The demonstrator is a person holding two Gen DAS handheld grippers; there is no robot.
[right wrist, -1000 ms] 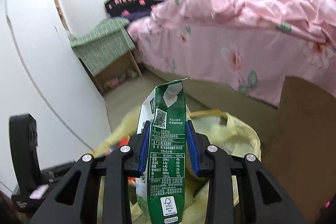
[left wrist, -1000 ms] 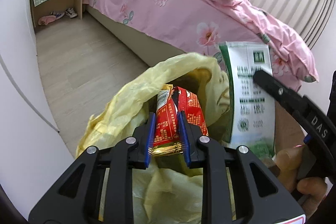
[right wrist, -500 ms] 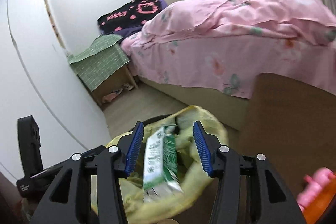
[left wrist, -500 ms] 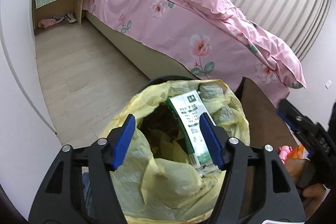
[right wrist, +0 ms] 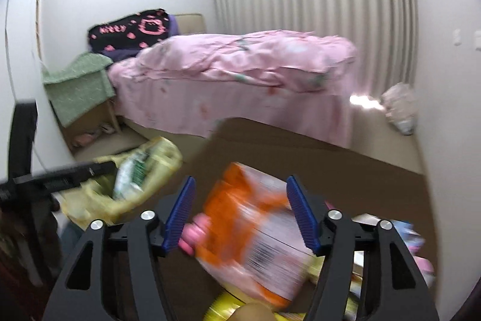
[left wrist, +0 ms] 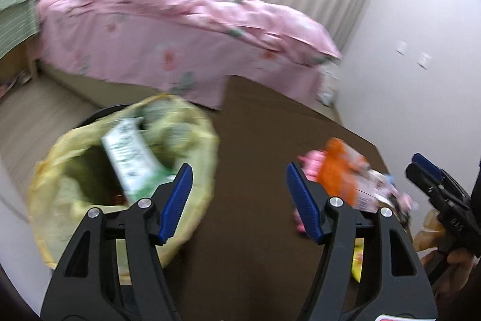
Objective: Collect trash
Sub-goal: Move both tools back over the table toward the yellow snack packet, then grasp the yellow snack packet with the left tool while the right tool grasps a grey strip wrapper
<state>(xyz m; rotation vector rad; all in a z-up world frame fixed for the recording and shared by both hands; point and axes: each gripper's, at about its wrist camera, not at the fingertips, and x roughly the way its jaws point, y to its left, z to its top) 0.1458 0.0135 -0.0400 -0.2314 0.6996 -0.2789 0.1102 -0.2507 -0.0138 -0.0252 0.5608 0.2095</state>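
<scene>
Left tongs (left wrist: 237, 200): standing apart with nothing between the pads, hovering over the brown bench (left wrist: 258, 122). Right tongs (right wrist: 237, 212): jaws opening, pads pressing nothing, an orange packet (right wrist: 249, 230) lying blurred on the bench in the gap beyond them. Yellow trash bag (left wrist: 192, 140): sitting at the bench's left edge, mouth gaping, holding a green-and-white carton (left wrist: 129, 158) that is leaning upright inside. Remaining trash: a pink item (left wrist: 312, 161) and mixed wrappers (left wrist: 381, 185) lying beside the orange packet, near right on the bench. Pink bed (right wrist: 240, 71): standing far behind.
</scene>
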